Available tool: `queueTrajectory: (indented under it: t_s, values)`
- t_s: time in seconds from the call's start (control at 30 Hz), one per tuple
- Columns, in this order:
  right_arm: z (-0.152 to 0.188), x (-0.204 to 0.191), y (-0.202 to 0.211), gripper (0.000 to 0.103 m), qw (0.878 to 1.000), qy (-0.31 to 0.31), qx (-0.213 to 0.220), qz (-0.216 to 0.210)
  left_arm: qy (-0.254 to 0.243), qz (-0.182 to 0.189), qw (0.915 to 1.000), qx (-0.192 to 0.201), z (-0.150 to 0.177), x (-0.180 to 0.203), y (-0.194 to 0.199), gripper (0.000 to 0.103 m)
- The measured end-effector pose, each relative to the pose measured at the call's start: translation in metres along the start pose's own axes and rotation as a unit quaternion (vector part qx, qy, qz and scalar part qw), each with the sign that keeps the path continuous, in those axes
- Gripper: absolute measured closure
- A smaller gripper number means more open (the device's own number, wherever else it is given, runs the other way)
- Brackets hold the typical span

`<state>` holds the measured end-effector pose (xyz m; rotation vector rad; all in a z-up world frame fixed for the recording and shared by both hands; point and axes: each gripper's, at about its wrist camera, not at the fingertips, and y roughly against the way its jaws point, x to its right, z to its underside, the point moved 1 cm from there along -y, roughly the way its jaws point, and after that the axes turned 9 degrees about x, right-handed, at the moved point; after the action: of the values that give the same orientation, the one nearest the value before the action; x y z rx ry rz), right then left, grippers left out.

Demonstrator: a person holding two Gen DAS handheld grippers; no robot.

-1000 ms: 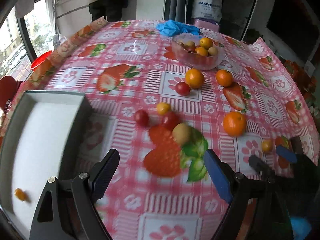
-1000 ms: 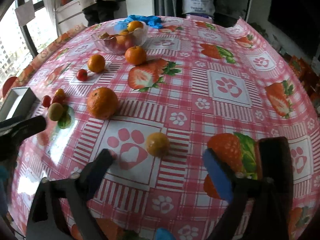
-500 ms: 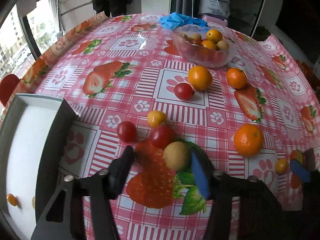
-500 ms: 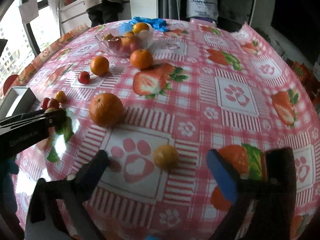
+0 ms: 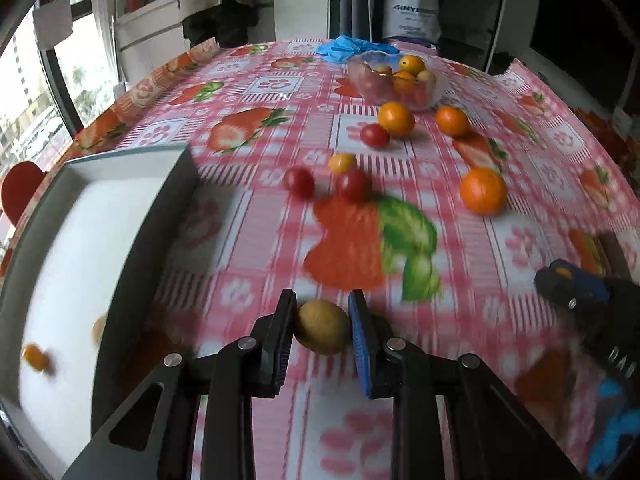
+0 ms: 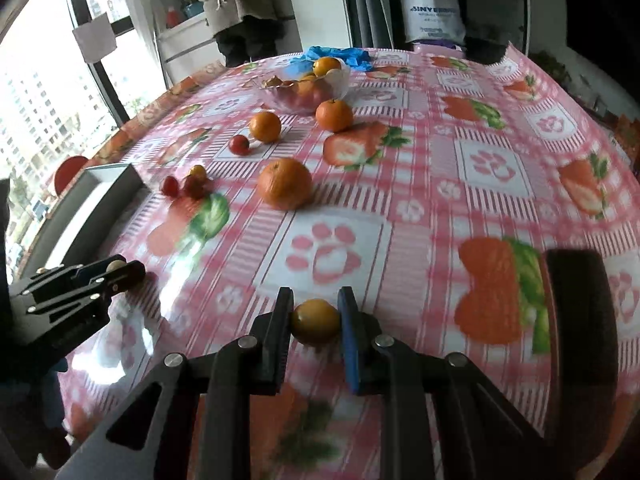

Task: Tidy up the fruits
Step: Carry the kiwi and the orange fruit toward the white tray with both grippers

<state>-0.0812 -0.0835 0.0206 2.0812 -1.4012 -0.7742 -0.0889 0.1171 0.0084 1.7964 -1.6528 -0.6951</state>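
Left claw (image 5: 322, 326) is clenched on a brownish fruit (image 5: 322, 332); right claw (image 6: 314, 322) on a small orange fruit (image 6: 315, 321); both judged light, round, bruisable; mid-girth hold advised.

left wrist: rides behind left tongs (image 5: 322, 326), looks steeply down, close over desk (image 5: 520, 248), white tray (image 5: 120, 216) at left | right wrist: behind right tongs (image 6: 314, 320), same tilt, further right | shared: glass bowl (image 5: 394, 82), big orange (image 6: 284, 184), tray

Daylight enters through a large window (image 6: 36, 92) at left, high-rise buildings outside. White cabinet (image 6: 184, 36) behind the bench (image 6: 492, 120); right side of room dark.
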Motion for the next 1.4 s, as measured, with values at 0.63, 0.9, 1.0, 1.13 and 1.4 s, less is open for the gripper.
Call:
queueTrajectory:
  t_s: [0.63,0.9,1.0,1.13,1.4]
  values:
    - [0.016,-0.004,0.028,0.078,0.999,-0.025,0.001,-0.02,0.029,0.019,0.9994,-0.001,0.026,-0.026,0.031,0.075]
    - [0.012,-0.014,0.033,0.078,1.0,-0.016,0.006,-0.025,0.026,0.02,0.9993,0.015,0.023,-0.03,0.047,0.075]
    - [0.01,-0.018,0.034,0.078,1.0,-0.011,0.006,-0.025,0.025,0.022,0.9992,0.022,0.021,-0.031,0.053,0.075]
    - [0.008,-0.025,0.034,0.078,1.0,-0.007,0.004,-0.028,0.024,0.025,0.9989,0.031,0.019,-0.033,0.06,0.075]
    - [0.001,-0.045,0.034,0.078,0.999,0.013,0.005,-0.036,0.032,0.021,0.9983,0.044,0.015,-0.044,0.071,0.075]
